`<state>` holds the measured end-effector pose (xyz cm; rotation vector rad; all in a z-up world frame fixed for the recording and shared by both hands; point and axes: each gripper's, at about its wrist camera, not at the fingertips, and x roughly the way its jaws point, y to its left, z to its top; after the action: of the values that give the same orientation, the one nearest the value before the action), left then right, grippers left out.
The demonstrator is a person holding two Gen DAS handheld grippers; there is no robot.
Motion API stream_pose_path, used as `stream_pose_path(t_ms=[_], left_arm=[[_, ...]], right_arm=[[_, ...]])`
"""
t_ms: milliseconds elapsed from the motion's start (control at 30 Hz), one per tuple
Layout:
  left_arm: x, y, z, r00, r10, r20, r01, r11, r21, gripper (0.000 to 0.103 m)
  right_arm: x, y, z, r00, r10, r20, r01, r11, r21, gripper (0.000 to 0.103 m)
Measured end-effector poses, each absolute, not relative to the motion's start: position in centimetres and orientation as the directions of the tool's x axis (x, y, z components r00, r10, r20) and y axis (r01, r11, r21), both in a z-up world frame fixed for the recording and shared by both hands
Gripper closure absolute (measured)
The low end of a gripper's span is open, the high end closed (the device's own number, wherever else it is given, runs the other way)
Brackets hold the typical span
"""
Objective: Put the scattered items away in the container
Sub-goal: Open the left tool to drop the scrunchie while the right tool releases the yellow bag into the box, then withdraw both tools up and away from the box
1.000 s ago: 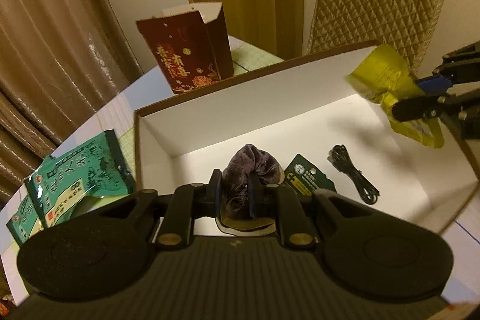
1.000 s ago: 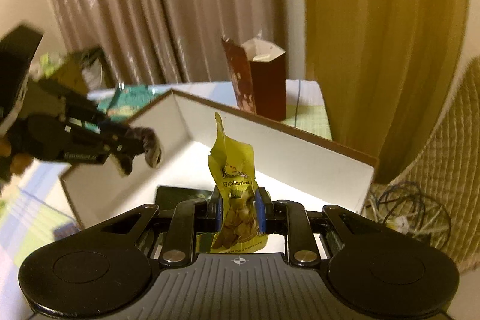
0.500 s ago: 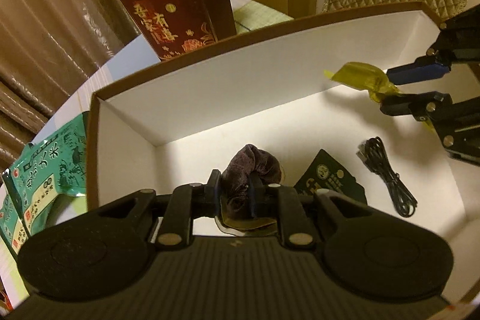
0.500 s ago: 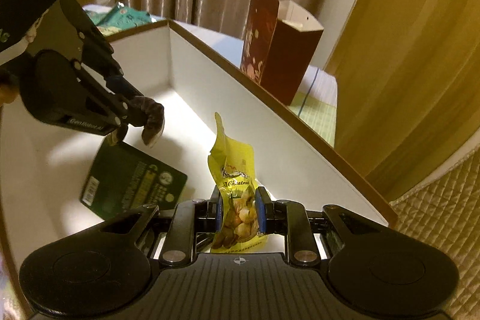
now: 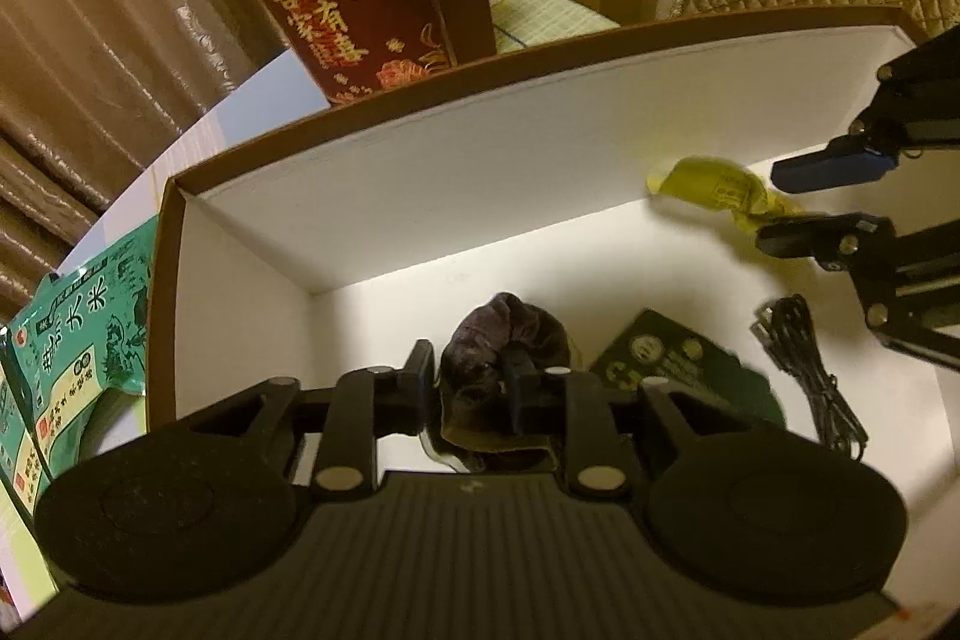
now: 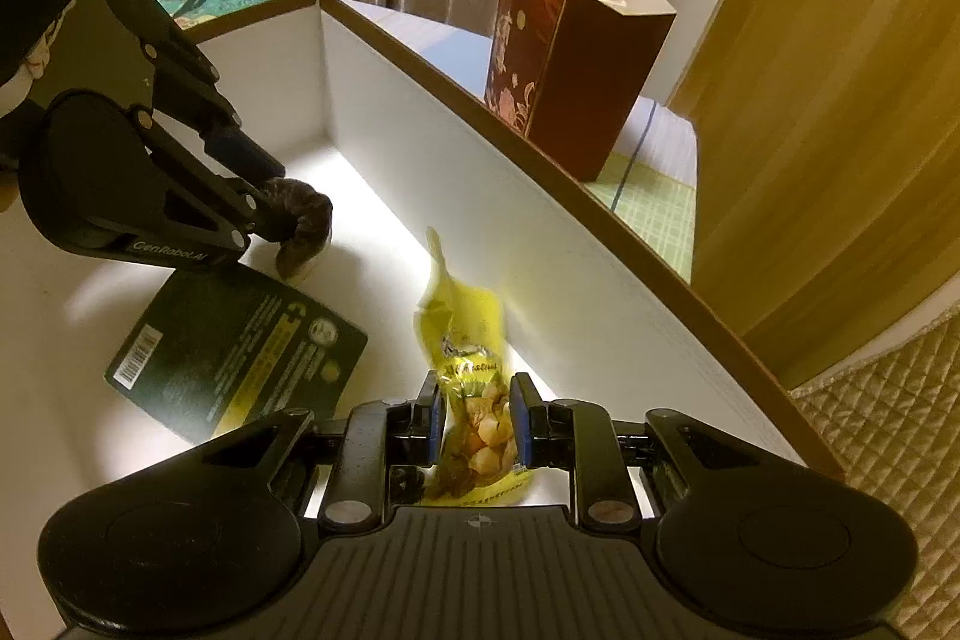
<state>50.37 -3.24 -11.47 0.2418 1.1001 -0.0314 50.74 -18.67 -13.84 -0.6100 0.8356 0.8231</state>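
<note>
- The big white box (image 5: 420,172) with a brown rim sits on the worktop (image 5: 240,82), and both grippers reach down into it.
- The left gripper (image 5: 465,382) is clamped on a dark purple scrunchie (image 5: 498,340). In the right wrist view the scrunchie (image 6: 300,220) hangs low over the box floor, near the back corner.
- The right gripper (image 6: 477,424) has a yellow snack bag (image 6: 468,340) between its fingers. The fingers look a little apart, and the bag is blurry, so I cannot tell if it is held tight.
- In the left wrist view the yellow snack bag (image 5: 714,187) is close to the long back wall of the box, between the blue pads of the right gripper (image 5: 786,199).
- A dark green packet (image 6: 234,340) lies flat on the box floor, between the scrunchie and the snack bag.
- A black cable (image 5: 810,376) lies coiled on the box floor, beside the green packet.
- A tall dark red paper bag (image 6: 570,58) with gold writing stands on the worktop just behind the box.
- Green rice bags (image 5: 78,334) lie on the worktop, outside the left end of the box.
- Brown curtains (image 5: 90,10) hang behind the worktop.
</note>
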Motion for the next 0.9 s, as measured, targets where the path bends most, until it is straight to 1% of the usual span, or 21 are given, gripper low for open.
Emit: stream_pose_path(t_ms=[33, 67, 100, 133, 167, 200, 233, 300, 367, 400, 433, 567, 667, 900], left_arm=[[50.4, -3.2, -11.6, 0.455, 0.095, -0.886, 0.144, 0.973, 0.178, 0.065], [50.3, -3.1, -11.6, 0.456, 0.094, -0.885, 0.143, 0.974, 0.178, 0.061], [50.3, -3.0, -11.6, 0.46, 0.093, -0.883, 0.143, 0.974, 0.177, 0.057], [50.2, -3.0, -11.6, 0.463, 0.091, -0.882, 0.144, 0.974, 0.176, 0.056], [50.2, -3.0, -11.6, 0.462, 0.09, -0.882, 0.146, 0.974, 0.175, 0.053], [50.2, -3.0, -11.6, 0.459, 0.092, -0.883, 0.146, 0.973, 0.178, 0.042], [50.1, -3.0, -11.6, 0.462, 0.097, -0.882, 0.145, 0.972, 0.183, 0.034], [50.0, -3.0, -11.4, 0.473, 0.099, -0.875, 0.146, 0.971, 0.188, 0.033], [49.9, -2.9, -11.3, 0.468, 0.102, -0.878, 0.142, 0.972, 0.188, 0.028], [49.9, -2.9, -11.3, 0.467, 0.102, -0.878, 0.141, 0.972, 0.188, 0.025], [49.7, -2.9, -11.1, 0.47, 0.1, -0.877, 0.143, 0.972, 0.187, 0.025], [49.1, -2.9, -10.5, 0.481, 0.091, -0.872, 0.147, 0.972, 0.183, 0.023], [48.5, -2.9, -9.9, 0.491, 0.085, -0.867, 0.147, 0.973, 0.178, 0.021], [46.4, -2.6, -8.6, 0.513, 0.081, -0.855, 0.139, 0.975, 0.176, 0.021]], right_arm=[[50.8, -18.7, -13.8, 0.394, 0.388, -0.833, -0.826, 0.548, -0.135, 0.083], [50.8, -18.7, -13.8, 0.387, 0.393, -0.834, -0.827, 0.547, -0.126, 0.081], [50.7, -18.7, -13.8, 0.382, 0.393, -0.836, -0.828, 0.547, -0.122, 0.067], [50.5, -18.8, -13.7, 0.388, 0.394, -0.833, -0.828, 0.546, -0.127, 0.044], [50.2, -18.8, -13.6, 0.4, 0.401, -0.824, -0.827, 0.545, -0.136, 0.031], [49.9, -18.9, -13.4, 0.408, 0.411, -0.815, -0.829, 0.541, -0.142, 0.03], [49.7, -18.9, -13.2, 0.406, 0.415, -0.814, -0.832, 0.537, -0.141, 0.029], [49.4, -18.9, -13.0, 0.393, 0.415, -0.821, -0.834, 0.536, -0.129, 0.027], [49.0, -19.0, -12.8, 0.387, 0.416, -0.823, -0.838, 0.53, -0.126, 0.023], [48.8, -19.1, -12.7, 0.389, 0.414, -0.823, -0.838, 0.53, -0.13, 0.018], [48.6, -19.1, -12.6, 0.396, 0.411, -0.821, -0.834, 0.534, -0.135, 0.012], [48.4, -19.5, -12.0, 0.395, 0.42, -0.817, -0.819, 0.563, -0.107, 0.005], [48.3, -19.7, -11.8, 0.395, 0.422, -0.816, -0.808, 0.582, -0.091, 0.003], [47.4, -20.4, -10.9, 0.413, 0.418, -0.809, -0.785, 0.613, -0.085, 0.002]])
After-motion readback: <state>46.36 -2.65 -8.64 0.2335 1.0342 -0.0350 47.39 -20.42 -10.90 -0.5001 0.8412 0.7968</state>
